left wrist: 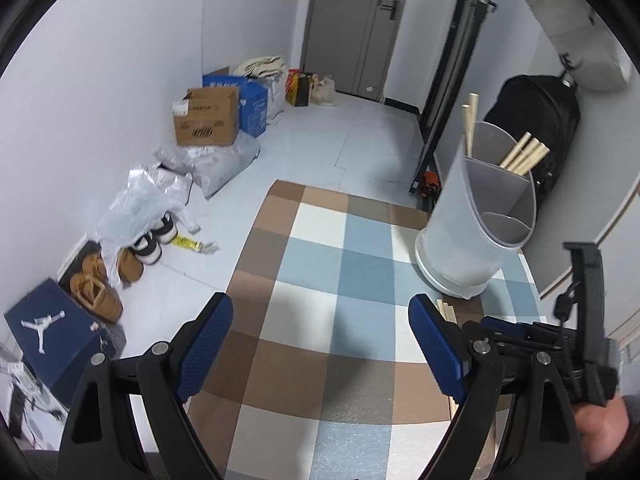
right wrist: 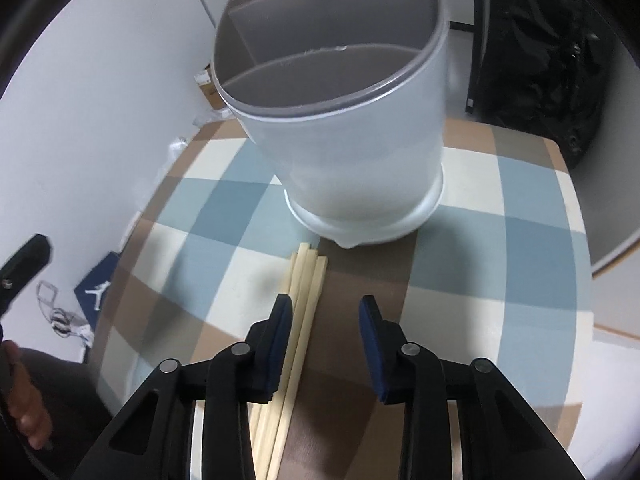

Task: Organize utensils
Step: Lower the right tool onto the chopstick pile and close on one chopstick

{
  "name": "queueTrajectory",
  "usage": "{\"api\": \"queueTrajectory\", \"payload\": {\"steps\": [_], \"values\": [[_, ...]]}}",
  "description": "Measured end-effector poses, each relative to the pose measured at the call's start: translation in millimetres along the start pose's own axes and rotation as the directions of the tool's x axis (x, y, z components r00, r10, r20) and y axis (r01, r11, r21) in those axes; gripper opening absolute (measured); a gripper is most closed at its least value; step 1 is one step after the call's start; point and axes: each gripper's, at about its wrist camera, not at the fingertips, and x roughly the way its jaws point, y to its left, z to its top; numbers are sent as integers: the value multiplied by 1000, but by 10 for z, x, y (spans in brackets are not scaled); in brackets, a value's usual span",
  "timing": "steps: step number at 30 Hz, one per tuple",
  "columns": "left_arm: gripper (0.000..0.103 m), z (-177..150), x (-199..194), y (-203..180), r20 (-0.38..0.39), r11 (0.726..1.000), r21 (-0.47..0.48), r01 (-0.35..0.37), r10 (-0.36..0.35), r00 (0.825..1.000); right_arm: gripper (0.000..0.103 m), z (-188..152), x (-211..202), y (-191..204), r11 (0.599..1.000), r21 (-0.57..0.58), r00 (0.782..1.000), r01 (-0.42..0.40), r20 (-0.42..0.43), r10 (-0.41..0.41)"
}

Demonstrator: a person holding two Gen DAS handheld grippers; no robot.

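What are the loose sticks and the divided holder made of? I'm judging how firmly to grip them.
Chopsticks: pale, matte, squared ends, apparently bare wood or bamboo. Utensil holder: frosted, slightly translucent white wall with grey dividers and a smooth moulded rim, likely plastic. Right gripper is open above the chopsticks.

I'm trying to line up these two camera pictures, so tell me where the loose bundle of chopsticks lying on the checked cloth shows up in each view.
Left wrist: the loose chopsticks peek out at lower right, just behind the right finger of the left gripper.
Right wrist: they lie at bottom centre, running between the open fingers of the right gripper, nearer its left finger.
Shared landmark: the grey utensil holder, standing just beyond the chopstick tips.
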Motion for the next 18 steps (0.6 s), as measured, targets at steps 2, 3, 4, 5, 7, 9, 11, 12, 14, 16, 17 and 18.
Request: {"api": "queueTrajectory", "payload": {"steps": [2,3,4,5,7,9,11,12,14,16,17,18], "values": [[86,8,17,37,-5,1000,-16,-4,4,1000,29,16,62,22,1000,-18,1000,19,-14,-19],[86,12,21,57,-8,1000,-26,-1,0,1000,29,16,84,33,1000,-23,1000,19,-23,-20],[86,14,20,71,-9,999,-33,5,-5,1000,29,16,98,53,999,-36,999,31,-28,-32],[86,16,21,83,-8,999,-38,5,-5,1000,29,10,116,80,997,-57,998,59,-31,-60],[86,19,26,92,-9,999,-39,-1,1,1000,29,10,126,114,994,-76,997,76,-25,-78],[86,21,30,91,-13,999,-45,4,-4,1000,28,25,134,134,992,-91,996,86,-18,-88],[86,19,42,85,-17,999,-44,-3,2,1000,28,48,146,132,991,-91,995,94,-12,-95],[86,21,45,89,-19,999,-45,0,0,1000,28,61,151,129,991,-91,995,98,-11,-100],[86,18,53,86,-20,999,-42,-6,5,1000,27,87,160,149,989,-97,994,109,-12,-111],[86,11,60,77,-21,999,-36,-13,12,1000,25,101,172,169,988,-101,993,117,-13,-119],[86,6,66,72,-21,999,-32,-17,16,1000,22,123,174,160,988,-102,993,117,-15,-119],[86,2,73,68,-23,999,-28,-23,23,999,21,123,166,158,987,-106,992,122,-16,-124]]}}
